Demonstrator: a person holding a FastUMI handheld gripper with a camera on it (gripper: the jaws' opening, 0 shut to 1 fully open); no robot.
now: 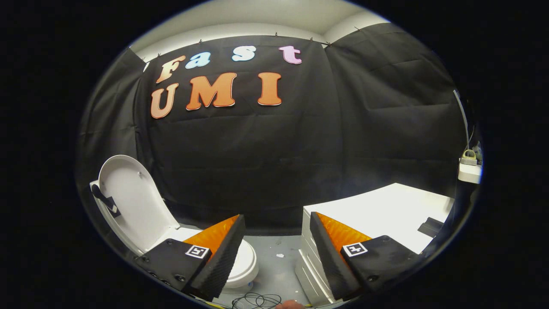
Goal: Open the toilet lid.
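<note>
Grey floor (274, 253) lies bare between toilet (244, 266) — lid (128, 197) upright — and white cabinet (317, 266); gripper (277, 223) spread wide, holding nothing.

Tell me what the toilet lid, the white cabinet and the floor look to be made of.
Toilet lid, raised upright: probably moulded plastic, smooth with a dull sheen. White cabinet beside the right finger: looks like painted or laminated board, matte flat top, grooved drawer fronts. Floor beyond the open gripper: grey, smooth, possibly vinyl or sealed concrete; cannot tell which.
</note>
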